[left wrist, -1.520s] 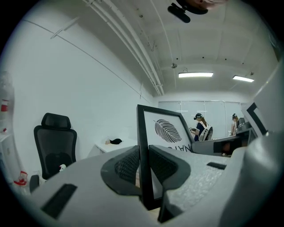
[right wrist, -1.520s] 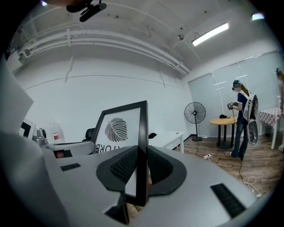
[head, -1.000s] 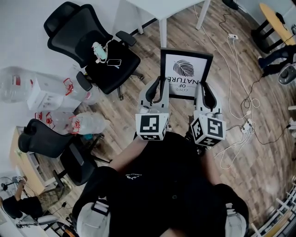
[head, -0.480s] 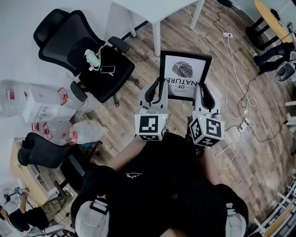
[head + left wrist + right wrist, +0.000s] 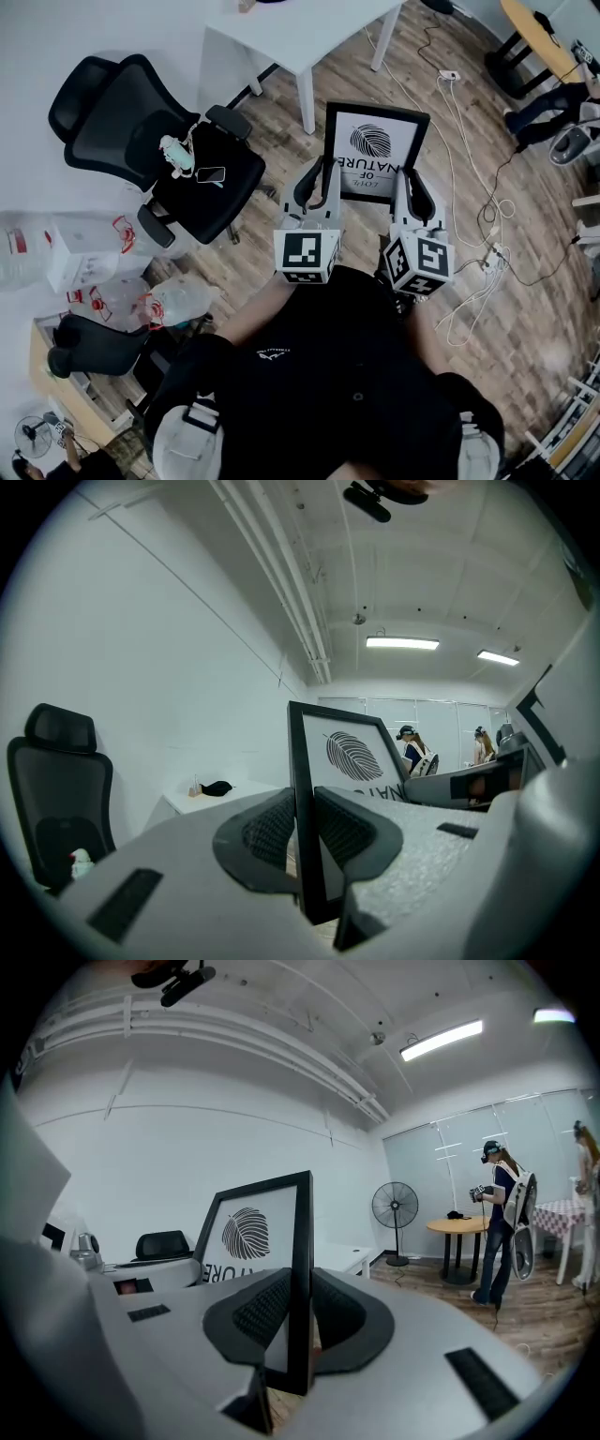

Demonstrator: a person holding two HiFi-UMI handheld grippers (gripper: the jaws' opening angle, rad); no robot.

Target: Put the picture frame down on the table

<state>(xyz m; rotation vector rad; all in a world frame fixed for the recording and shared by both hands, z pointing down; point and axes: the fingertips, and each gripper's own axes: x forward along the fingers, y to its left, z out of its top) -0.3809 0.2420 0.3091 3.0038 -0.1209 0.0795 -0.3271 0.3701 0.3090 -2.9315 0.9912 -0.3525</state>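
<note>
Both claws are on the picture frame (image 5: pixel 376 150) right now. My left gripper (image 5: pixel 315 184) has its jaws pinched on the frame's left edge, the black bar sandwiched between the ribbed pads. My right gripper (image 5: pixel 412 190) is clamped the same way on the right edge. The left and right gripper views each show the pads pressing the thin black border from both sides, so neither claw is empty. The frame hangs in the air in front of me, held out between the two grippers over the wood floor (image 5: pixel 281 225) and resting on nothing. It's a black frame with a white print, a dark leaf and some lettering, and from the head view the word NATURE reads upside down. The white table (image 5: pixel 300 33) is ahead and a bit to the left, past the frame's far edge, with one of its legs coming down near the frame's top left corner, so the frame isn't on it yet. Off to my left there's a black office chair (image 5: pixel 122 112) with a phone (image 5: pixel 211 174) on the seat. White cables (image 5: pixel 473 112) snake across the floor on my right. In the right gripper view a person (image 5: pixel 502 1218) stands by a small round table (image 5: pixel 461 1227) next to a standing fan (image 5: pixel 394 1207).
</note>
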